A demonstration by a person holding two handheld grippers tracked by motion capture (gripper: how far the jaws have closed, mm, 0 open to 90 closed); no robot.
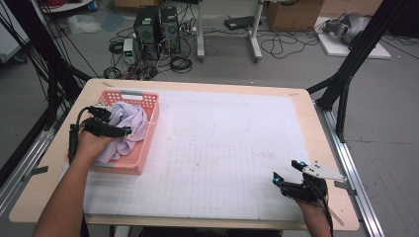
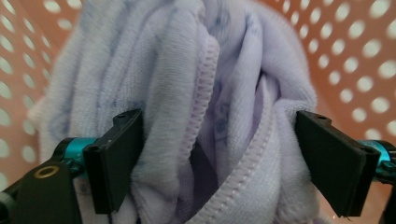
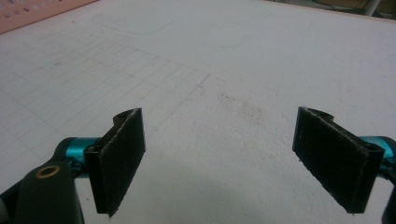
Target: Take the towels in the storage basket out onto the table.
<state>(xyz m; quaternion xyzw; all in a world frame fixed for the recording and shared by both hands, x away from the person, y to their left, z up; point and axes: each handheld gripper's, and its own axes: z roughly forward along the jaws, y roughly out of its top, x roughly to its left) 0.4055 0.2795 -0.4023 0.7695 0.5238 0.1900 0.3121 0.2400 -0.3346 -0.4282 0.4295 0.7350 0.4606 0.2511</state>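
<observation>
A: So, where's the left gripper (image 1: 109,122) rn?

B: Down in the pink basket (image 1: 148,129) at the table's left, over the lilac towel (image 1: 129,123). Its own view has the jaws spread wide w/ a fat bunch of towel folds (image 2: 205,116) between them; left pad presses the pile, right pad sits just beside a hemmed edge. Not clamped yet.

A: Why so wide?

B: Prob bc the towel's crumpled & bulky. A wide mouth takes in several folds at once, so a squeeze should catch enough cloth to lift it, not just one slippery layer.

A: And the right gripper (image 1: 289,173)?

B: Parked near the table's front right corner, well apart from the basket, above the white grid mat (image 1: 227,163). Jaws wide there too, nothing between them, just bare mat (image 3: 215,93) ahead.

A: Reason?

B: Looks like standby: out of the way, open & ready to take a corner once the towel comes out, imo.
</observation>
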